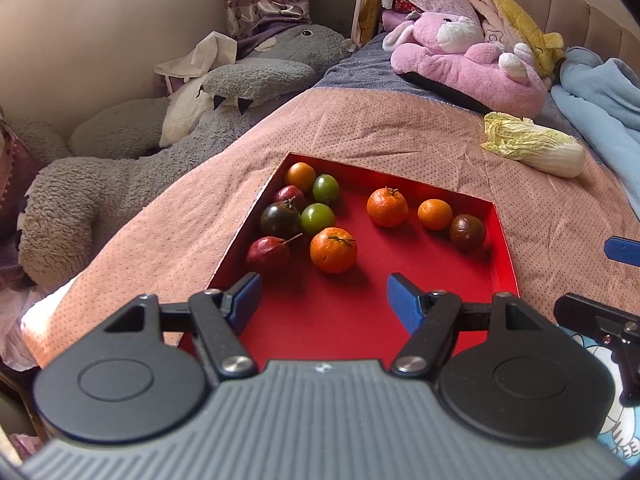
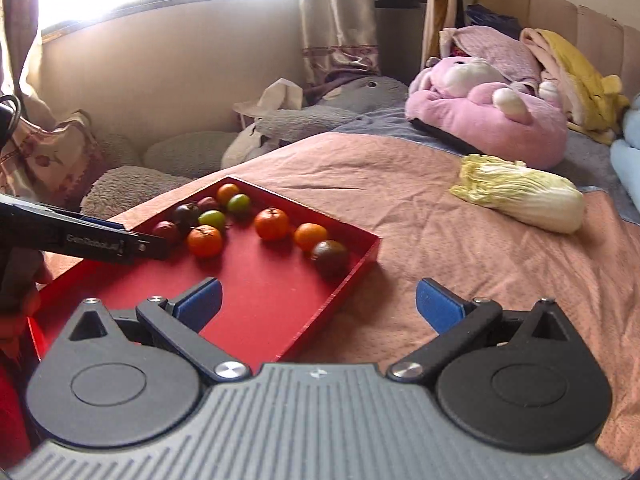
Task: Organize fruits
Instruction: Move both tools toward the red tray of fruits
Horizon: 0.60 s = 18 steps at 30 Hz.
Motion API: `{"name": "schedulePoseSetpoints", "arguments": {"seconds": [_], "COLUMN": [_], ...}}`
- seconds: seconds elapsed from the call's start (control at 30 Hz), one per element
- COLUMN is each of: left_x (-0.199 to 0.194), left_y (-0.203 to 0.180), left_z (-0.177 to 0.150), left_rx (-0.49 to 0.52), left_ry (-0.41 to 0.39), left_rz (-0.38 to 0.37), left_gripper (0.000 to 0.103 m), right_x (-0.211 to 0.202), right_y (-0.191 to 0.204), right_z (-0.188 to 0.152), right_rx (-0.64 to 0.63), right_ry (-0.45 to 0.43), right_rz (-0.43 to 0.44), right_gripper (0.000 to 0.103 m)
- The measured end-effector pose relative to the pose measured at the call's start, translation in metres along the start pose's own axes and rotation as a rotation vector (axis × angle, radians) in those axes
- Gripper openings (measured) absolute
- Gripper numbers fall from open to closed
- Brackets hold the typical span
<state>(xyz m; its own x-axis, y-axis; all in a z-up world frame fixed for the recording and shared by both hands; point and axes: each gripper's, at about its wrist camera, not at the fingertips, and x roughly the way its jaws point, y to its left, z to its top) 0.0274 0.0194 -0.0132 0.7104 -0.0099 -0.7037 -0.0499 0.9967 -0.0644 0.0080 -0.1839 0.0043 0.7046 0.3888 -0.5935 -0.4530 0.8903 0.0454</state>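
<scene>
A shallow red tray (image 1: 496,248) (image 2: 360,256) lies on the pink bedspread and holds several fruits. At its far left corner, oranges (image 1: 333,249) (image 2: 205,241), green fruits (image 1: 317,218) (image 2: 212,219) and dark purple fruits (image 1: 280,219) (image 2: 186,213) cluster together. Two more oranges (image 1: 387,207) (image 2: 272,223) and a dark tomato (image 1: 467,232) (image 2: 329,257) lie along the right side. My left gripper (image 1: 324,300) hovers open over the tray's near end, empty. My right gripper (image 2: 318,300) hangs open over the tray's right rim, empty.
A napa cabbage (image 1: 534,148) (image 2: 520,196) lies on the bedspread right of the tray. A pink plush rabbit (image 1: 468,64) (image 2: 488,112) and blankets sit at the headboard. A large grey plush (image 1: 160,152) fills the gap along the wall on the left.
</scene>
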Motion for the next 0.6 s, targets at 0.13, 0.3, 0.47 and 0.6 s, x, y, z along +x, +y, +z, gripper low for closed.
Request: {"name": "schedulePoseSetpoints", "arguments": {"seconds": [0.13, 0.3, 0.47, 0.6], "left_x": [0.0, 0.001, 0.003, 0.004], "left_y": [0.01, 0.021, 0.03, 0.037], "left_z": [0.0, -0.001, 0.0, 0.002], "left_rx": [-0.014, -0.028, -0.052, -0.083], "left_ry": [0.002, 0.006, 0.012, 0.015], "left_rz": [0.007, 0.016, 0.015, 0.021], "left_gripper": [0.072, 0.072, 0.072, 0.072], "right_x": [0.021, 0.035, 0.046, 0.057], "right_y": [0.02, 0.024, 0.03, 0.029], "right_z": [0.012, 0.012, 0.006, 0.006], "right_rx": [-0.039, -0.029, -0.068, -0.059], "right_ry": [0.022, 0.039, 0.066, 0.086], "right_rz": [0.042, 0.059, 0.057, 0.07], "right_gripper": [0.103, 0.103, 0.094, 0.086]}}
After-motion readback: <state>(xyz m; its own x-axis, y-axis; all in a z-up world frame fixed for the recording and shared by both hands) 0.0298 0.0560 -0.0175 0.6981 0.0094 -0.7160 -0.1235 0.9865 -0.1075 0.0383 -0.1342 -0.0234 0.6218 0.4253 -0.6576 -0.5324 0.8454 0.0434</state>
